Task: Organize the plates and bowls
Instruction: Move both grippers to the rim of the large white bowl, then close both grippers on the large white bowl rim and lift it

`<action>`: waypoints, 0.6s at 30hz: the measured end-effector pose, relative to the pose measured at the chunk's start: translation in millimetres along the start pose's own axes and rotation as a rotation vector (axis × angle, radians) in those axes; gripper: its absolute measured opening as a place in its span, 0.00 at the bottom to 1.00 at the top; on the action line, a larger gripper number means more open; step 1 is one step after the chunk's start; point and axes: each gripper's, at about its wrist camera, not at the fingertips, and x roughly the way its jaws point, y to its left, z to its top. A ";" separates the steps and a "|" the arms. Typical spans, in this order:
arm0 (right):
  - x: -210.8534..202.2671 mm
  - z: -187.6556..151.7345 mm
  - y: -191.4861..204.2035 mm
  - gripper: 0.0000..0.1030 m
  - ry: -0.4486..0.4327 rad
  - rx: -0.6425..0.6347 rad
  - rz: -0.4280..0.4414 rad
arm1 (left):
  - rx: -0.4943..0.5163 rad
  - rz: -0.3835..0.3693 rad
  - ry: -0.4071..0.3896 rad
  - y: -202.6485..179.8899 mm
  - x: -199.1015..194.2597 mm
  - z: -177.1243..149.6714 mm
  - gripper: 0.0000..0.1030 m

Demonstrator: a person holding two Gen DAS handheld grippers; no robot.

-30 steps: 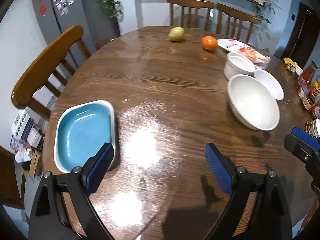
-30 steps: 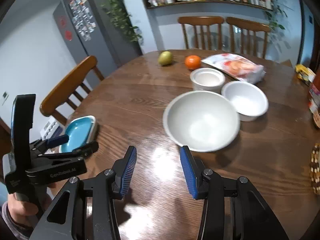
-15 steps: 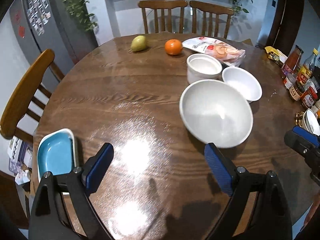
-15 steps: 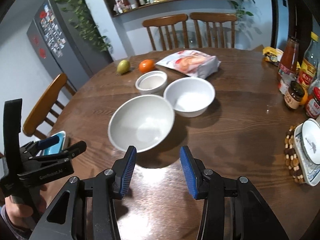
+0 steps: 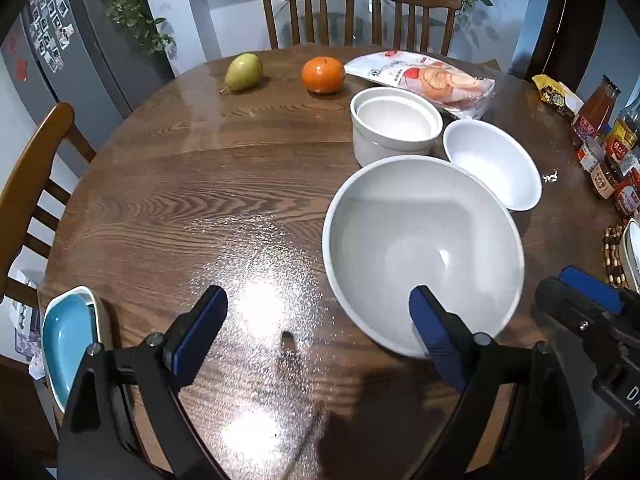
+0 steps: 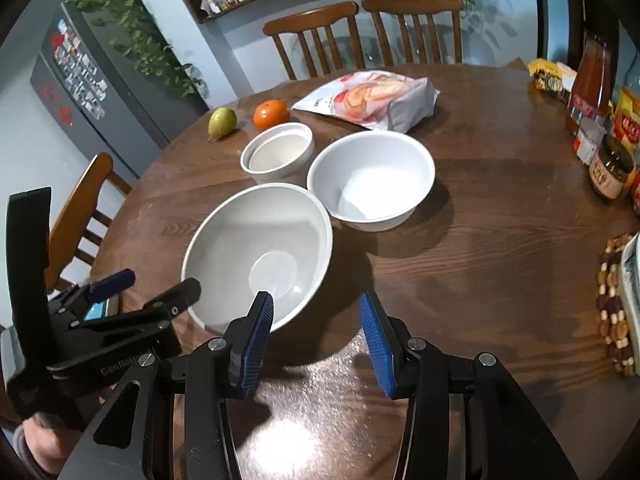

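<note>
A large grey-white bowl point(image 5: 424, 248) point(image 6: 260, 252) sits on the round wooden table point(image 5: 180, 200). Behind it stand a smaller white bowl point(image 5: 492, 164) point(image 6: 372, 178) and a straight-sided white pot point(image 5: 394, 124) point(image 6: 278, 152). A blue rectangular dish point(image 5: 68, 340) lies at the table's left edge. My left gripper point(image 5: 316, 324) is open and empty, its right finger over the large bowl's near rim. My right gripper point(image 6: 316, 332) is open and empty, just in front of the large bowl. The left gripper also shows in the right wrist view point(image 6: 144, 288).
A pear point(image 5: 243, 72), an orange point(image 5: 323, 75) and a snack bag point(image 5: 424, 80) lie at the far side. Jars and bottles point(image 6: 600, 140) stand at the right edge, with a beaded mat and dish point(image 6: 616, 304). Wooden chairs point(image 5: 312, 12) surround the table.
Both grippers have swung right and moved toward the bowls. The large bowl now looms close in both views, and the blue dish has slid to the left edge of the left view.
</note>
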 end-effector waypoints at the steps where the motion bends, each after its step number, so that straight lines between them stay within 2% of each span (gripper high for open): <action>1: 2.6 0.2 -0.3 0.45 0.003 0.006 0.004 | 0.002 -0.002 0.003 -0.8 2.6 0.6 0.89; 6: 21.6 2.0 1.9 0.45 0.035 0.031 0.038 | 0.019 -0.019 0.016 -5.3 12.0 3.9 0.87; 8: 25.0 2.1 2.5 0.45 0.036 0.035 0.050 | 0.027 -0.029 0.021 -6.3 14.4 4.8 0.82; 13: 32.4 2.1 2.5 0.44 0.055 0.045 0.065 | 0.042 -0.070 0.051 -10.3 24.3 4.9 0.54; 14: 33.3 1.6 2.0 0.43 0.059 0.050 0.071 | 0.043 -0.076 0.056 -10.4 25.7 4.8 0.52; 16: 35.9 1.8 1.4 0.34 0.068 0.056 0.080 | 0.048 -0.090 0.063 -12.1 27.3 3.9 0.39; 18: 37.8 1.6 0.7 0.27 0.076 0.061 0.085 | 0.051 -0.104 0.073 -14.2 29.1 3.6 0.33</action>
